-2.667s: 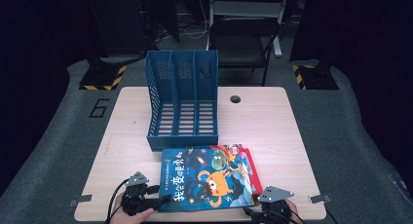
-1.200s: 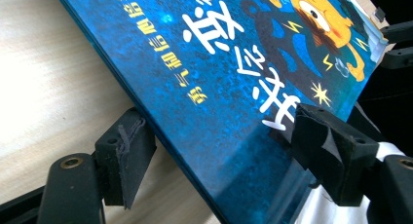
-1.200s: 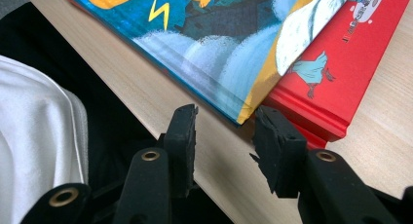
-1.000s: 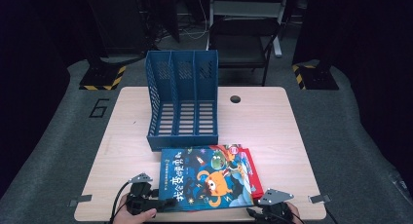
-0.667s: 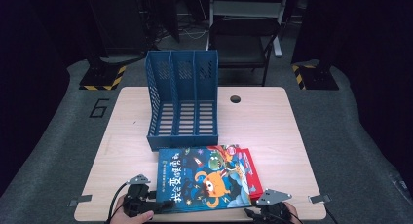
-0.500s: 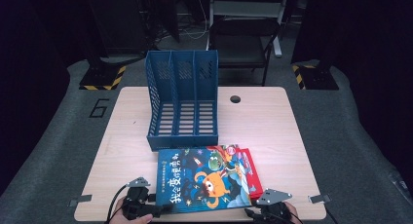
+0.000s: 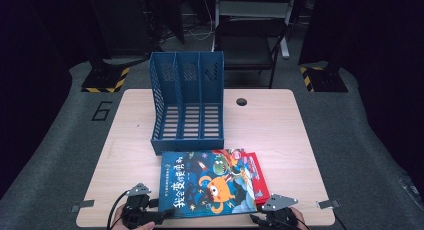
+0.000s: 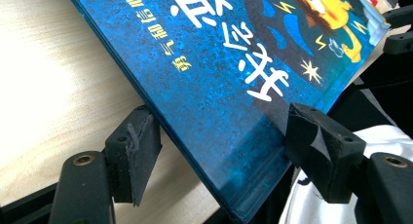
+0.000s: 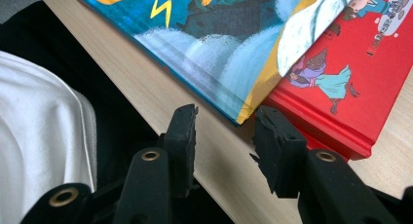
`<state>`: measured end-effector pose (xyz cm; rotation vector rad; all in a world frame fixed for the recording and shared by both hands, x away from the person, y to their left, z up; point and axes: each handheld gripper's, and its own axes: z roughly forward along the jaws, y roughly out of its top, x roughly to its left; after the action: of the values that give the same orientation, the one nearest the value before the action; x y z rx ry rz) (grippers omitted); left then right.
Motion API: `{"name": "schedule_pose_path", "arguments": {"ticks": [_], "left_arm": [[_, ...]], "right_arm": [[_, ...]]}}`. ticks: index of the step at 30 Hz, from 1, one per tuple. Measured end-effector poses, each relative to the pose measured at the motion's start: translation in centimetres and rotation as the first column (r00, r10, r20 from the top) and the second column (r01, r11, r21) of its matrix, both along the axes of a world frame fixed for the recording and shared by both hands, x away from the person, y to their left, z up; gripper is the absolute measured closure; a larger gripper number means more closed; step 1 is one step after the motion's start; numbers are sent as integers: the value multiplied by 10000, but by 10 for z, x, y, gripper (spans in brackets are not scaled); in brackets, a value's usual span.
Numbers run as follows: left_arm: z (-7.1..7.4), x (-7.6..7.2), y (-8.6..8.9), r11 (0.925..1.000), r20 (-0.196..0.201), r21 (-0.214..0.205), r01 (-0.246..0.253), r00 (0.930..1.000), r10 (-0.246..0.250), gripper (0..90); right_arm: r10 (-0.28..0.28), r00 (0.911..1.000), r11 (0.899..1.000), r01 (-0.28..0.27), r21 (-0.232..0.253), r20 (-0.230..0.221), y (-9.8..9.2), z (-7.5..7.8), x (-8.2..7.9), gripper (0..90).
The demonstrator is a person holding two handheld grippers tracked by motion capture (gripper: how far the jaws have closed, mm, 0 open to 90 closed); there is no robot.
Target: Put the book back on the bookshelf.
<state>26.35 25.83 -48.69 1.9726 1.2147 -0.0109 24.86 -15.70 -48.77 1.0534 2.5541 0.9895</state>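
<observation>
A blue picture book [image 7: 207, 182] lies on top of a red book [image 7: 252, 172] near the table's front edge. My left gripper [image 7: 162, 214] is at the blue book's front left corner. In the left gripper view that corner [image 8: 234, 175] sits between the jaws of the gripper [image 8: 221, 124]. They have just been closing, with one pad [image 8: 141, 151] beside the spine edge and the other [image 8: 316, 141] over the cover. My right gripper [image 9: 226, 131] stands open, and the blue book's front right corner [image 9: 238, 112] is just ahead of its tips. The red book [image 9: 350, 87] lies beneath it.
A blue three-slot file holder [image 7: 187, 102] stands upright on the wooden table [image 7: 270, 125] behind the books. A round cable hole [image 7: 241, 101] is to its right. A chair [image 7: 250, 35] stands beyond the table. White clothing [image 9: 44, 136] shows below the table's edge.
My left gripper has moved right, up to the blue book's front left corner, and the book's left side has shifted slightly. My right gripper has stayed where it was.
</observation>
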Motion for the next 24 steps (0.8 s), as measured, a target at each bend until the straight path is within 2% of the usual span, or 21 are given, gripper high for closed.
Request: {"name": "schedule_pose_path", "arguments": {"ticks": [4, 10, 11, 14, 16, 19, 22, 23, 24], "left_arm": [[5, -5, 2, 9999, 162, -90, -124, 9998, 126, 305], [11, -8, 6, 9995, 309, -213, -213, 9993, 220, 310], [13, -10, 6, 9992, 473, -228, -319, 9983, 330, 312], [16, -10, 6, 9992, 569, -229, -336, 9978, 348, 312], [21, -11, 7, 9994, 738, -195, -292, 9968, 306, 312], [23, -12, 7, 9988, 804, -313, -366, 9960, 390, 313], [30, -12, 9, 9984, 1073, -390, -406, 9932, 446, 315], [32, -13, 8, 9977, 1124, -460, -502, 9921, 551, 316], [34, -12, 11, 9986, 1182, -370, -379, 9921, 421, 318]], "right_arm": [[-29, 10000, 9999, 29, 155, 8, 0, 0, 0, 602], [57, 10000, 9999, -57, 96, 8, 4, 0, -1, 602], [82, 9999, 9999, -81, 106, -61, 5, 0, -1, 602], [30, 10000, 9999, -30, 166, 6, 6, -1, -1, 602], [96, 9999, 9999, -95, 139, -108, 8, 0, -1, 602], [195, 9998, 9998, -194, 76, -47, 8, 0, -1, 601], [183, 9998, 9998, -182, 74, -110, 10, 0, -1, 601], [249, 9997, 9997, -249, 38, 8, 11, 0, -1, 601], [190, 9997, 9998, -190, 37, 126, 12, 0, -1, 601]]}}
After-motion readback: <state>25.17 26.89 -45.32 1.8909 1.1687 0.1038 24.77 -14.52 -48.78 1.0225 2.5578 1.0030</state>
